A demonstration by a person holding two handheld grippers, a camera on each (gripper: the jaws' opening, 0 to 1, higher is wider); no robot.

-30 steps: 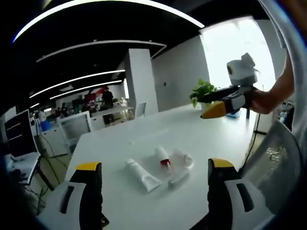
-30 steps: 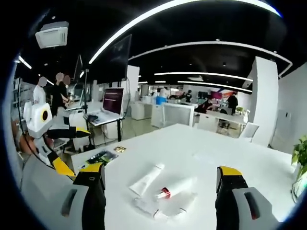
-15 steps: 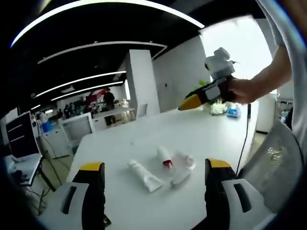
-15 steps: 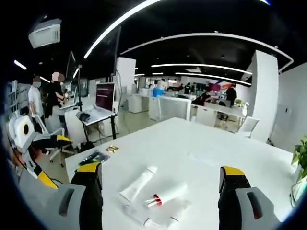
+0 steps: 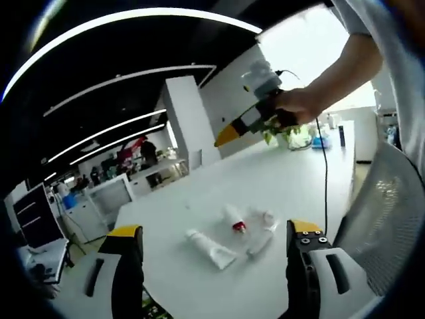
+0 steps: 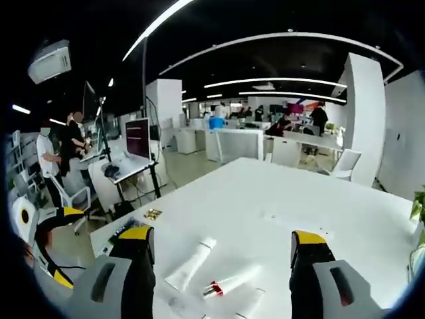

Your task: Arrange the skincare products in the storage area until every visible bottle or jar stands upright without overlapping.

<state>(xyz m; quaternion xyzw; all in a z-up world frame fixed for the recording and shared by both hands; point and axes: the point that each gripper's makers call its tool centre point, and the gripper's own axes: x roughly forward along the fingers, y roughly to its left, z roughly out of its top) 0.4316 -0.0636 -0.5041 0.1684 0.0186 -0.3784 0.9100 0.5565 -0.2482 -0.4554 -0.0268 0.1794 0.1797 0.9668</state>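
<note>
While nothing is yet gripped, the white table [image 5: 199, 206] is seen bearing all the skincare products lying flat near its near edge. The left gripper [image 5: 212, 279] and the right gripper [image 6: 222, 279] are both held above it with jaws spread wide and empty. The white tube [image 5: 211, 248] lies apart and is best taken first, mid-body, then stood upright. The red-banded tube [image 5: 234, 219] and the small clear items [image 5: 261, 234] are crowded together.

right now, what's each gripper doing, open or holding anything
Left gripper: open, jaws wide apart, nothing between them, above the white table.
Right gripper: open, empty, over the lying white tube.
</note>
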